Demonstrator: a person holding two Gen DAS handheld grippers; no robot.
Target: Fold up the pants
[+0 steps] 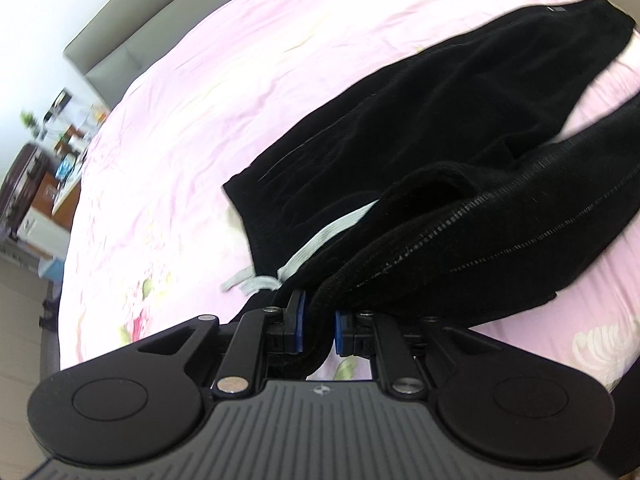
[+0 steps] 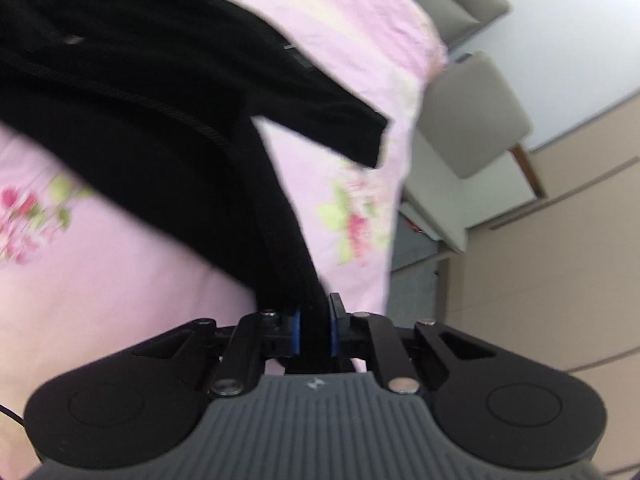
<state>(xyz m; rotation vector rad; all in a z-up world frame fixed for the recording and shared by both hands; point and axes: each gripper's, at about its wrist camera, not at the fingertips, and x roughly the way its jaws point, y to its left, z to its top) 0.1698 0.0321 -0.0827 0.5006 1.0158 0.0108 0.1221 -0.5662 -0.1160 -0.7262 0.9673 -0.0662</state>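
Note:
Black pants point(image 1: 420, 128) lie on a pink floral bed sheet point(image 1: 224, 80). Their waistband with a grey-white drawstring point(image 1: 320, 240) is near my left gripper point(image 1: 319, 322), which is shut on a lifted fold of the waistband edge. In the right wrist view the pants point(image 2: 140, 100) stretch from the upper left; one leg end point(image 2: 360, 132) lies flat on the sheet point(image 2: 120, 280). My right gripper point(image 2: 314, 326) is shut on the other leg's end, held up off the bed.
A grey headboard point(image 1: 120, 40) stands behind the bed. Cluttered shelves and a dark suitcase point(image 1: 20, 184) are at the far left. A grey padded chair point(image 2: 472, 120) stands beside the bed edge, over tan floor point(image 2: 560, 260).

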